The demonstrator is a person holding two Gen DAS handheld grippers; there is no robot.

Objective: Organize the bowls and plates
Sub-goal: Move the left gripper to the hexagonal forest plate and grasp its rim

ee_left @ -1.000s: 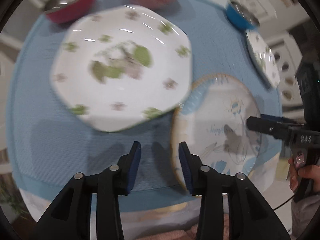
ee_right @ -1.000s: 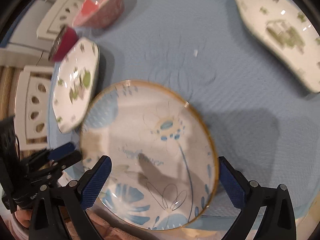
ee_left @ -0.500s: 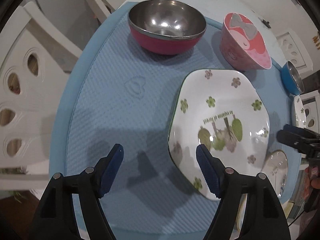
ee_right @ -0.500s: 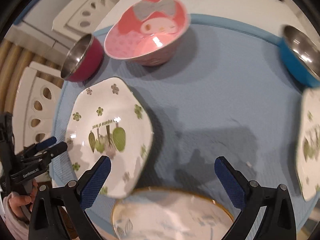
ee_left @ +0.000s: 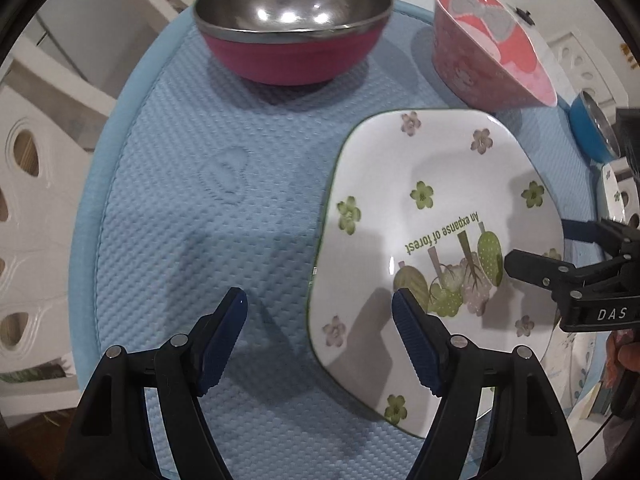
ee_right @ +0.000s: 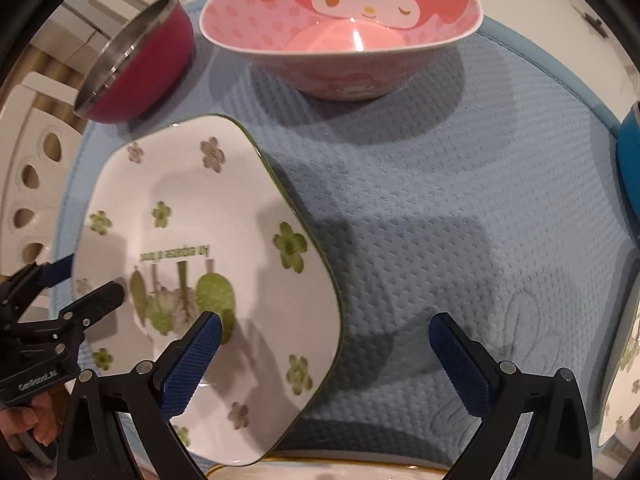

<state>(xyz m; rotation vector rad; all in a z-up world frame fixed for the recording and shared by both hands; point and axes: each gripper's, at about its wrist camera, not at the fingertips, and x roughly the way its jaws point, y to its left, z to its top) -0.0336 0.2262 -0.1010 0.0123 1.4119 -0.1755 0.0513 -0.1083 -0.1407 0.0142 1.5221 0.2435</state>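
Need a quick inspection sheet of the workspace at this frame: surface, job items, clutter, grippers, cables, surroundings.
Surface: blue textured mat on a white table, heart pattern stitched in.
Job's things: white flower plate flat on the mat; steel bowl with magenta outside and pink cartoon bowl behind it; blue bowl at the right edge; gold-rimmed plate partly under the flower plate's near edge.
Clutter: nothing seen.
Grippers: left gripper open, straddling the flower plate's left edge, not touching; right gripper open, nothing held.
Cables: nothing seen.
Surroundings: white chairs with cut-out holes around the table.
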